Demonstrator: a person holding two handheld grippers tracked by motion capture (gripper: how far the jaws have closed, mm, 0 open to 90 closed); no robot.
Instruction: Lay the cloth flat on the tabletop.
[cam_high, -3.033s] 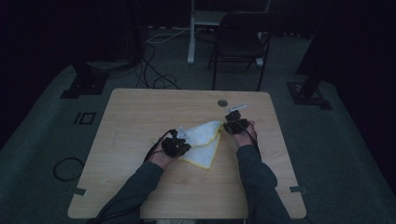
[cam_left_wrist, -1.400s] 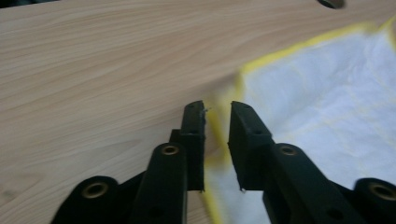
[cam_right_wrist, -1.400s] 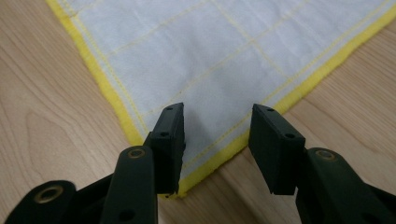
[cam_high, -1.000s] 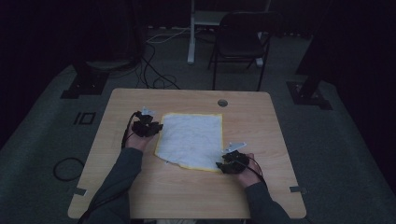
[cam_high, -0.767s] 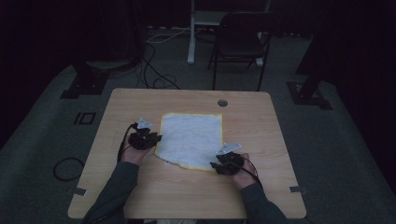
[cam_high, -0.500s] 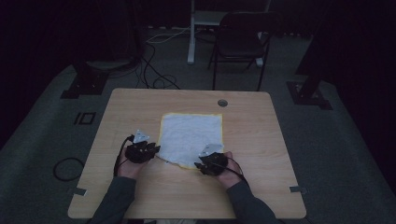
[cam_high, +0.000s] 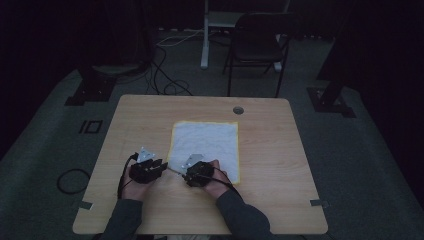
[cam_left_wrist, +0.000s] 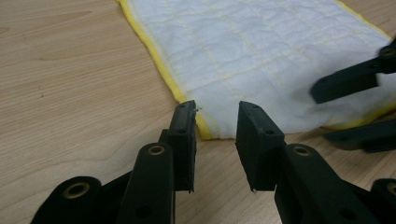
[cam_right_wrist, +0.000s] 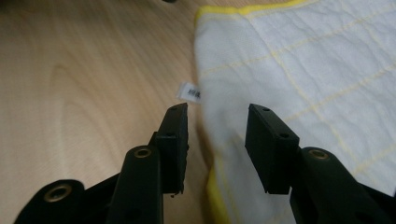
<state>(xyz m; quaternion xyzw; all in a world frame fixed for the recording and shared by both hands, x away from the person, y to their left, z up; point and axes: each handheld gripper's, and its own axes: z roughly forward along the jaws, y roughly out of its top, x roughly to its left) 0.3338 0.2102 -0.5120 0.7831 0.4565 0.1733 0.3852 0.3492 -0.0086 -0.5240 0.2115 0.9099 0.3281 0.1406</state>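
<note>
A white quilted cloth (cam_high: 205, 147) with a yellow border lies spread flat on the wooden table (cam_high: 280, 150). Both grippers sit at its near left corner. My left gripper (cam_high: 162, 167) is open, and in the left gripper view the cloth corner (cam_left_wrist: 205, 126) lies on the table just beyond its tips (cam_left_wrist: 217, 109). My right gripper (cam_high: 182, 172) is open too. In the right gripper view its jaws (cam_right_wrist: 217, 112) straddle the cloth's edge (cam_right_wrist: 219, 140), next to a small white label (cam_right_wrist: 189, 92). The right gripper's jaws (cam_left_wrist: 348, 79) also reach in at the right of the left gripper view.
A round cable hole (cam_high: 238, 110) is near the table's far edge. A dark chair (cam_high: 257, 47) and a white desk leg (cam_high: 205, 35) stand behind the table. Cables (cam_high: 165, 75) lie on the floor.
The cloth, bunched between the grippers 3 s ago, now lies flat. Within the last second both grippers came toward the near edge; the right one slid left to the near left corner.
</note>
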